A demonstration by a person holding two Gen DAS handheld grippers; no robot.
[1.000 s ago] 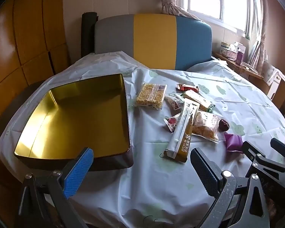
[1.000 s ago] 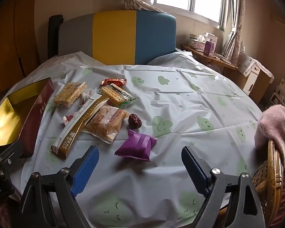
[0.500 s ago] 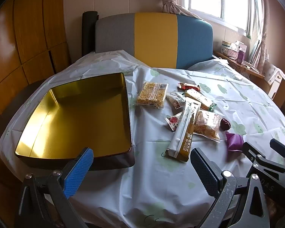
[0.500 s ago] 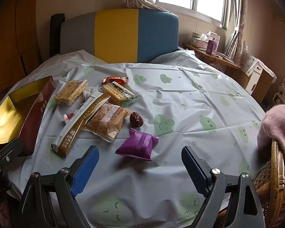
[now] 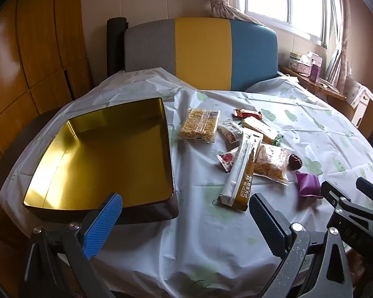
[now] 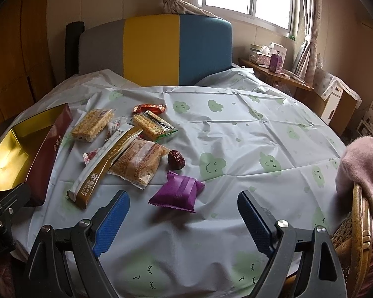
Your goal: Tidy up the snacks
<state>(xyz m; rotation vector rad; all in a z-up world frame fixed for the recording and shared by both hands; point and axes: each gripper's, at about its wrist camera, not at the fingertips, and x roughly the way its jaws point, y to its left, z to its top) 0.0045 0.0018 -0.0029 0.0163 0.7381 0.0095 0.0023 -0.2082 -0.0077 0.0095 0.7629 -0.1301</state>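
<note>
An empty gold-lined tin box (image 5: 107, 154) (image 6: 10, 154) with dark red sides rests at the table's left. Beside it lie several wrapped snacks: a long white-and-gold pack (image 5: 241, 171) (image 6: 107, 166), a cracker pack (image 5: 199, 125) (image 6: 92, 124), a cake pack (image 5: 271, 165) (image 6: 139, 161), a red date (image 5: 295, 161) (image 6: 175, 159) and a purple pouch (image 5: 308, 183) (image 6: 179, 191). My left gripper (image 5: 184, 223) hovers open at the near edge, between box and long pack. My right gripper (image 6: 184, 221) is open just short of the purple pouch.
A white tablecloth (image 6: 248, 134) with green cloud prints covers the round table. A grey, yellow and blue chair back (image 5: 201, 52) stands behind it. A wicker chair with a pink cloth (image 6: 360, 168) is at the right edge. A cluttered side table (image 6: 273, 67) sits under the window.
Both grippers have drifted slightly, with the views tilting up a little; the purple pouch sits a bit closer to the right gripper. Both stay open and nothing on the table has moved.
</note>
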